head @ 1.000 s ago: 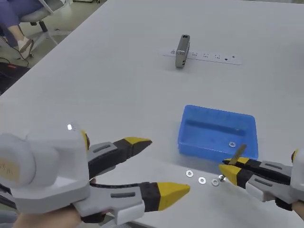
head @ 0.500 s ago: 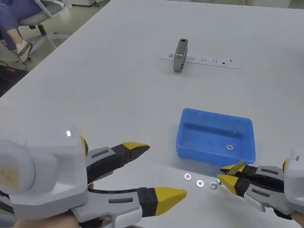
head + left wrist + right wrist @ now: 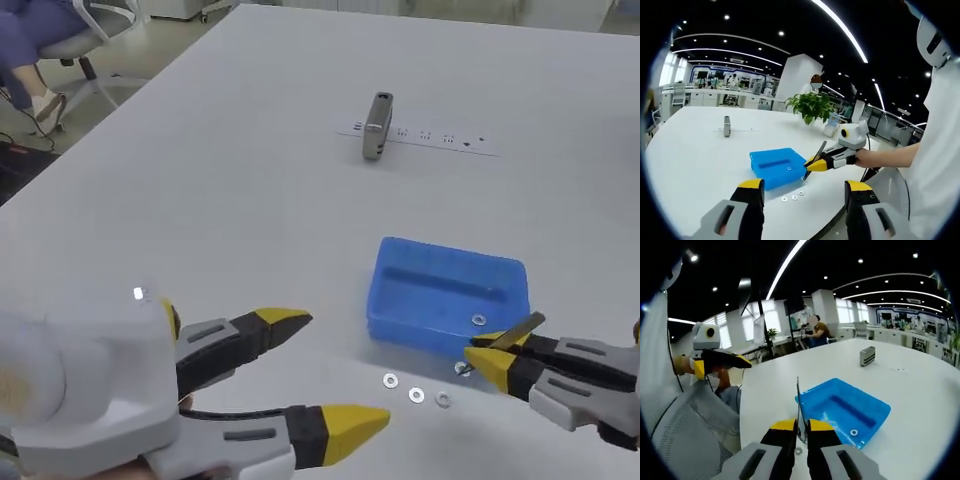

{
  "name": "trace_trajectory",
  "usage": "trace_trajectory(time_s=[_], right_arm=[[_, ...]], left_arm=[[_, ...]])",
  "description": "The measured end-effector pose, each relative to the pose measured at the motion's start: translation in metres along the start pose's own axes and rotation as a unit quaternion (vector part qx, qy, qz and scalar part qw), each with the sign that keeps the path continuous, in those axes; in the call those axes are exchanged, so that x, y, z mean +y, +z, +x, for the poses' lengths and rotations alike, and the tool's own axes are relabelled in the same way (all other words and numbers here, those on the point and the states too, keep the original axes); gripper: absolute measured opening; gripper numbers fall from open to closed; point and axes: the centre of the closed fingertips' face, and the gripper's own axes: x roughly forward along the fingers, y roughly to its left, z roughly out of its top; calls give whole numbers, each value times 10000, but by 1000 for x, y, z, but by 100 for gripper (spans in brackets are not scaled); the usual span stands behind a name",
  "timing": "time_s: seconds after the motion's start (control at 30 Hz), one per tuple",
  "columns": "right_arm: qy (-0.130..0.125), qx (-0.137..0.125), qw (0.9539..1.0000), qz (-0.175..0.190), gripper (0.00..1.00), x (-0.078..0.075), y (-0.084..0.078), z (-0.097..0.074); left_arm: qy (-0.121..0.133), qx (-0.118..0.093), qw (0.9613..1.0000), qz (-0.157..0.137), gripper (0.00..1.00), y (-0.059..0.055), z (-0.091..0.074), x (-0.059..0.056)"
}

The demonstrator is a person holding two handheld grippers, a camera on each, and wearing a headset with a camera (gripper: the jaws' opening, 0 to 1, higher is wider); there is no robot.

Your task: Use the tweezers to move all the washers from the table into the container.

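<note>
Three washers [image 3: 416, 395] lie loose on the white table [image 3: 250, 180] in a short row running approx 9-to-3, just off the blue container [image 3: 415, 325], which sits at their 12 o'clock w/ one washer [image 3: 479, 320] already inside. A fourth washer [image 3: 462, 368] sits at the tip of the tweezers [image 3: 524, 327]; pinched or resting on the table, can't tell. Right gripper [image 3: 487, 358], jaws clamped on the tweezers, is the nearer tool: the row lies close by at its 8 o'clock. Left gripper [image 3: 345, 368] hangs at the row's 9 o'clock, jaws wide apart, holding nothing. Left gripper view gives the tweezers side-on, tilted, tip down by the container's front wall; right gripper view has them edge-on, a thin line, so the tilt is lost there
</note>
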Motion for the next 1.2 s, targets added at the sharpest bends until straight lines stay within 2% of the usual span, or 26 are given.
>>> trace_trajectory(time_s=[0.1, 0.23, 0.37, 0.5, 0.67, 0.77, 0.9, 1.2], right_arm=[[-5, -45, 9999, -108, 4, 0, 12, -3], [-142, -122, 9998, -119, 4, -9, 23, -4], [-335, -175, 9993, 23, 4, -23, 28, 0], [-544, -70, 9984, 142, 4, -42, 25, 9], [-626, 52, 9973, 377, 4, -59, 19, 22], [-653, 220, 9966, 453, 4, -68, 13, 31], [-648, 394, 9960, 472, 4, -73, 5, 40], [-633, 716, 9948, 352, 4, -75, -12, 51]], left_arm=[[74, -48, 10000, 37, 66, 3, -2, 2], [240, -139, 9996, 99, 70, 6, -4, 7], [409, -19, 9986, 322, 73, 3, -5, 10], [545, 116, 9966, 599, 78, 0, -6, 11], [666, 86, 9961, 577, 84, 1, -7, 13], [809, 47, 9949, 595, 88, 2, -10, 16], [950, 76, 9934, 637, 97, 1, -15, 21], [1089, 28, 9927, 516, 99, 0, -24, 25]])
